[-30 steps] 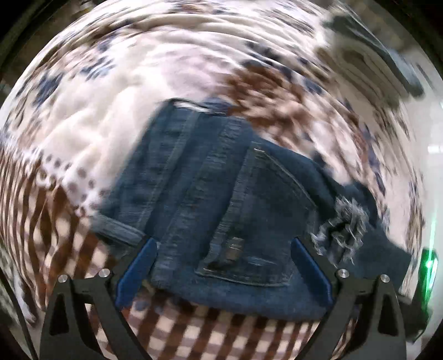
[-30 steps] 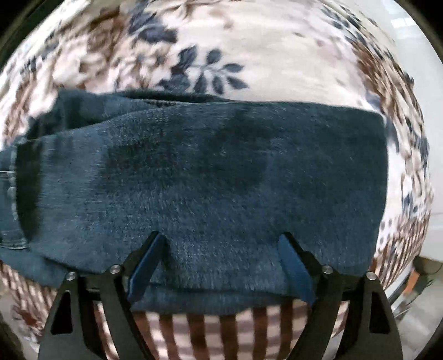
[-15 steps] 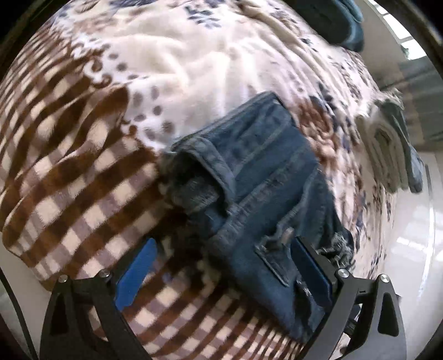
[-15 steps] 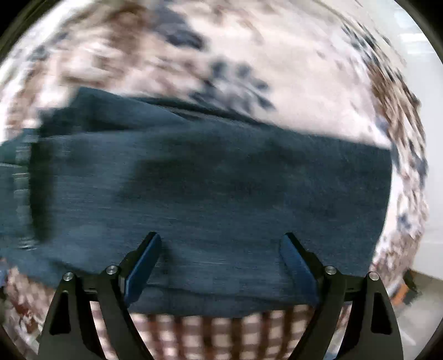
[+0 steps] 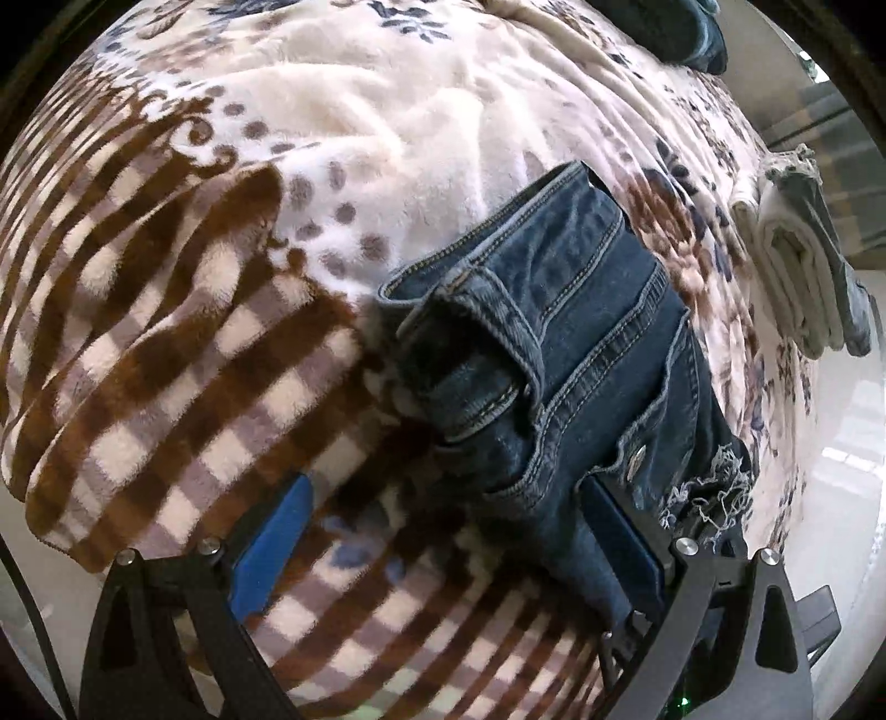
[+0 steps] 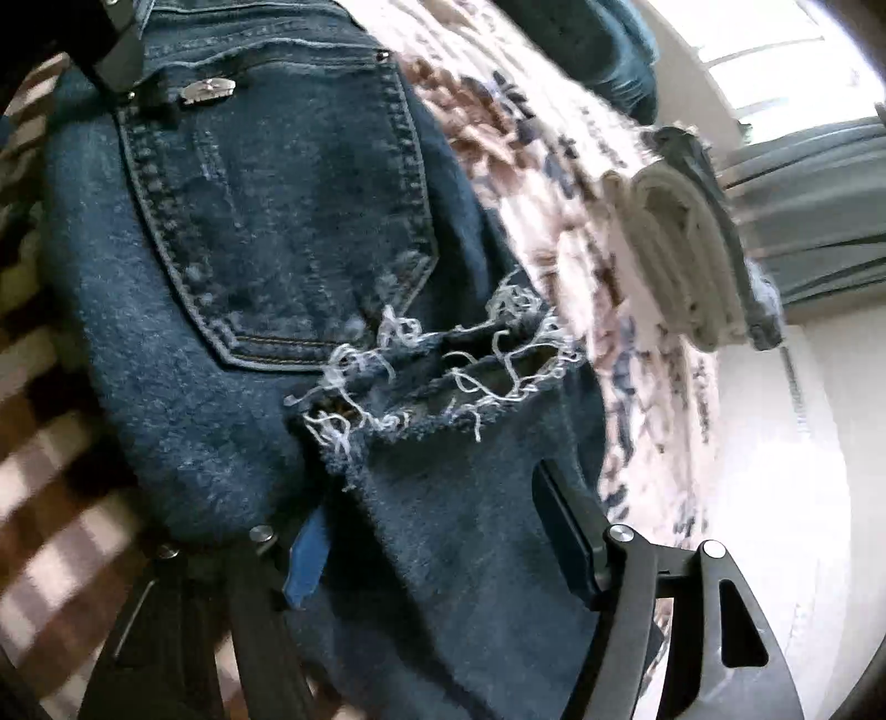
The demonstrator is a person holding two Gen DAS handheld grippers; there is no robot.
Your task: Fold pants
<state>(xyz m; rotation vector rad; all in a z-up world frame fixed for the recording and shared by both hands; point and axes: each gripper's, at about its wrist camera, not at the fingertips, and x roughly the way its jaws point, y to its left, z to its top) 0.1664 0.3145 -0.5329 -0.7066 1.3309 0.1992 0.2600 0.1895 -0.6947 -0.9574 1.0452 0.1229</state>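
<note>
Jeans: the jeans (image 5: 576, 354) lay folded into a thick bundle on the blanket (image 5: 232, 288), over the line where the brown check met the cream floral part.
Waistband: in the left wrist view the waistband end (image 5: 476, 310) was rolled up and faced the camera, with layers of denim showing inside it.
Pocket: in the right wrist view a back pocket (image 6: 277, 221) faced up, with a small metal tag (image 6: 210, 90) near its top edge.
Frayed hem: white threads of a frayed hem (image 6: 432, 360) lay just below the pocket.
Left tool: the left tool (image 5: 448, 537) was spread wide; one blue pad (image 5: 271, 537) stood over the check blanket, the other finger (image 5: 626, 537) was against the side of the jeans, and nothing was held between them.
Right tool: the right tool (image 6: 443, 548) was also spread wide, low over the jeans; denim filled the gap between its fingers, and whether they touched the cloth could not be told.
Other tool seen: a black part (image 6: 111, 39) of the left tool showed at the top left of the right wrist view, at the pocket's upper edge.
Stack: a stack (image 5: 803, 266) of folded pale and grey clothes sat near the far edge of the blanket, well apart from the jeans.
Dark garment: another dark blue garment (image 5: 675, 27) lay at the far end of the blanket.
</note>
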